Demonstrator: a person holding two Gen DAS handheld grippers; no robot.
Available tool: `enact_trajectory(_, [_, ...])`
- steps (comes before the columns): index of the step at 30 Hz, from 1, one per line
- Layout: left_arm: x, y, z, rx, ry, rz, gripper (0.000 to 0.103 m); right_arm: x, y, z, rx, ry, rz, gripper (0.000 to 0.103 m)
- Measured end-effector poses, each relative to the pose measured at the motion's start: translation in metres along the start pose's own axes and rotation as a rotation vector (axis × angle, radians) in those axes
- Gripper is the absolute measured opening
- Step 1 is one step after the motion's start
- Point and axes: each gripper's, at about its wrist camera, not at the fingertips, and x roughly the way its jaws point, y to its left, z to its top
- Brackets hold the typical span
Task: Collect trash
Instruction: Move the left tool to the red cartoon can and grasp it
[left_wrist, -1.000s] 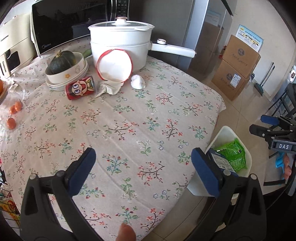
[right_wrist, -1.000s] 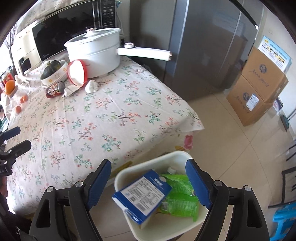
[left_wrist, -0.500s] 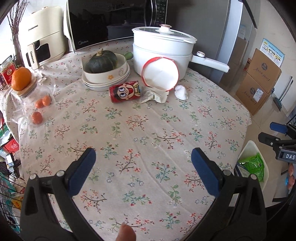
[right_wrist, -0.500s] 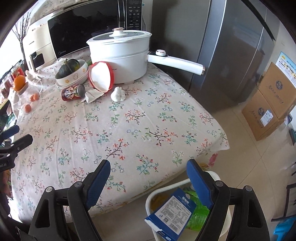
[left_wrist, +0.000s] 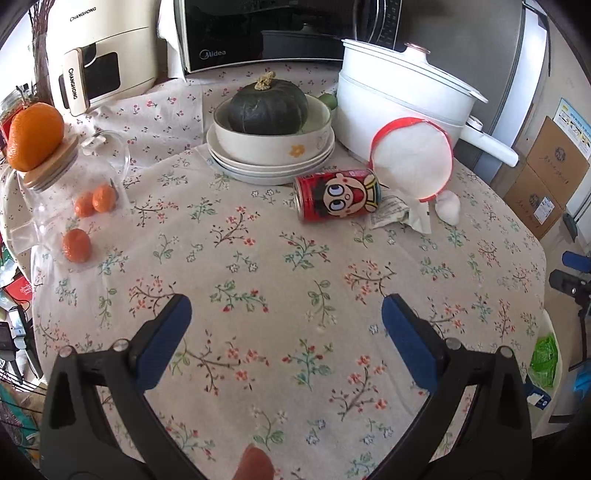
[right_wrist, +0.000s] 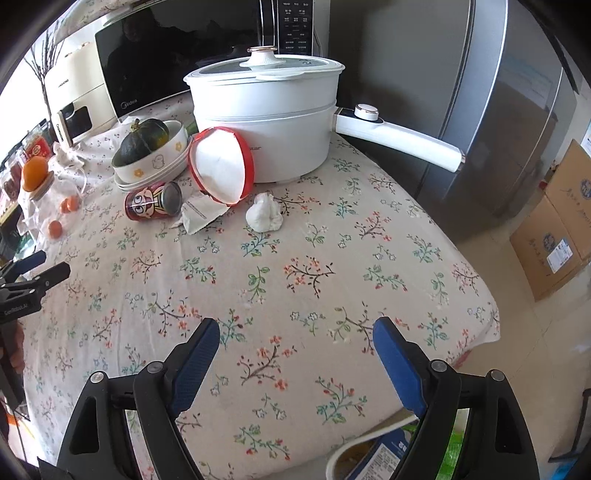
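We are between pickups: both the left gripper (left_wrist: 282, 314) and the right gripper (right_wrist: 295, 338) hang empty with jaws spread wide over the flowered tablecloth (right_wrist: 295, 280). The remaining trash lies at the far side by the white pot (right_wrist: 266, 125): a red can (left_wrist: 338, 195) on its side, a crumpled wrapper (left_wrist: 400, 214), a white paper wad (right_wrist: 264, 214) and a red-rimmed paper bowl (right_wrist: 221, 166) leaning on the pot. Next we judge a reach forward to one piece (the can seems easiest). The bin (right_wrist: 364, 448) is cut off at the frame's bottom, its contents half hidden behind our fingers
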Motion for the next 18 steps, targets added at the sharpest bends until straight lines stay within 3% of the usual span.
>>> enact_trajectory(5, [0.031, -0.001, 0.021, -0.084, -0.024, -0.005, 0.102, 0.024, 0.002, 0.011, -0.021, 0.028, -0.011, 0.086])
enact_trajectory(18, [0.099, -0.054, 0.054, -0.165, -0.024, 0.012, 0.102, 0.064, -0.014, 0.026, -0.018, 0.031, -0.02, 0.086])
